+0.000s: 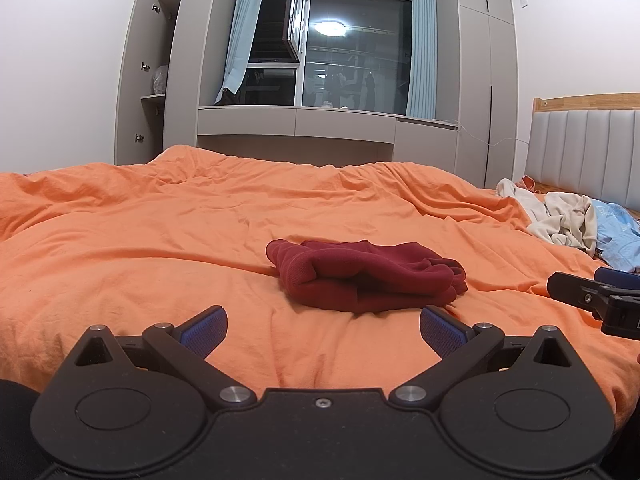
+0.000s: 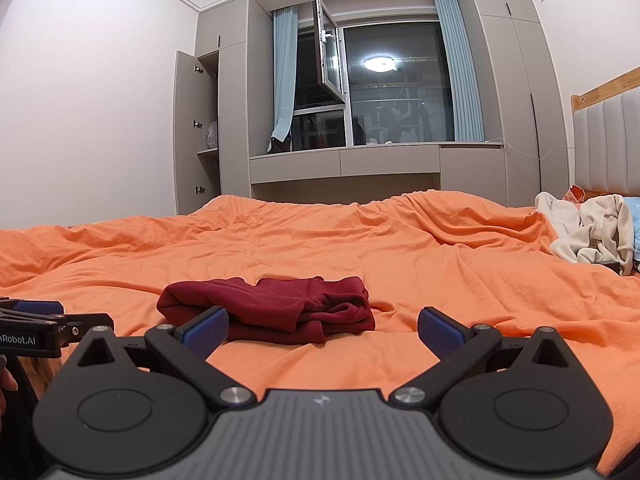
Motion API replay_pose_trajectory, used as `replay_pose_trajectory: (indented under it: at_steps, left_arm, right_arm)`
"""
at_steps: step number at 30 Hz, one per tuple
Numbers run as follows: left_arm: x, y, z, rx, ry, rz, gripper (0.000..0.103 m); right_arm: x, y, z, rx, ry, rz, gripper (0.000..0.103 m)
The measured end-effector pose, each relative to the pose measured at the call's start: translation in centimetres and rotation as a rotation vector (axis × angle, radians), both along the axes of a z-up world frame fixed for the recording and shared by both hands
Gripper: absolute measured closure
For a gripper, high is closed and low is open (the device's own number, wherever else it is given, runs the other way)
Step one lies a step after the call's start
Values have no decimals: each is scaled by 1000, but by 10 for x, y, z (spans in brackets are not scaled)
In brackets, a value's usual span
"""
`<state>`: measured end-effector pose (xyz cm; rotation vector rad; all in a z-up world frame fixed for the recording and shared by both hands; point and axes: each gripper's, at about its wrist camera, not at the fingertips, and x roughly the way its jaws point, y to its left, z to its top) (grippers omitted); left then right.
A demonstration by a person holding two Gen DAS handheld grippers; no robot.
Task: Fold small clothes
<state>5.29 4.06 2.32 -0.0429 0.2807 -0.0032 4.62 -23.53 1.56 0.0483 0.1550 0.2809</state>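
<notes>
A dark red small garment (image 1: 366,276) lies folded into a compact bundle on the orange bed cover (image 1: 160,240). It also shows in the right wrist view (image 2: 276,308). My left gripper (image 1: 323,330) is open and empty, just short of the bundle. My right gripper (image 2: 323,330) is open and empty, close in front of the bundle and a little to its right. The right gripper's tip shows at the right edge of the left wrist view (image 1: 596,292). The left gripper's tip shows at the left edge of the right wrist view (image 2: 48,328).
A heap of cream and light blue clothes (image 1: 576,224) lies at the right by the padded headboard (image 1: 584,152); it shows in the right wrist view too (image 2: 592,232). Grey wardrobes and a dark window (image 1: 344,48) stand beyond the bed. The orange cover (image 2: 480,264) is wrinkled.
</notes>
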Motion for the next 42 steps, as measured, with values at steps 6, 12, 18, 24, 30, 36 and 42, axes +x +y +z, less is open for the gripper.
replay_pose_trajectory:
  at_steps: [6, 12, 18, 24, 30, 36, 42]
  left_arm:
    - [0, 0, 0, 0, 0, 0, 1]
    - [0, 0, 0, 1, 1, 1, 1]
    - [0, 0, 0, 1, 1, 1, 1]
    - [1, -3, -1, 23, 0, 43, 1]
    - [1, -6, -5, 84, 10, 85, 1]
    - [-1, -7, -4, 82, 13, 92, 1]
    - [-4, -8, -3, 82, 15, 91, 1]
  right_arm:
    - [0, 0, 0, -1, 0, 0, 0]
    - [0, 0, 0, -1, 0, 0, 0]
    - [0, 0, 1, -1, 1, 0, 0]
    - [0, 0, 1, -1, 0, 0, 0]
    - [0, 0, 1, -1, 1, 0, 0]
    - [0, 0, 1, -2, 1, 0, 0]
    - [-1, -1, 0, -1, 3, -1, 0]
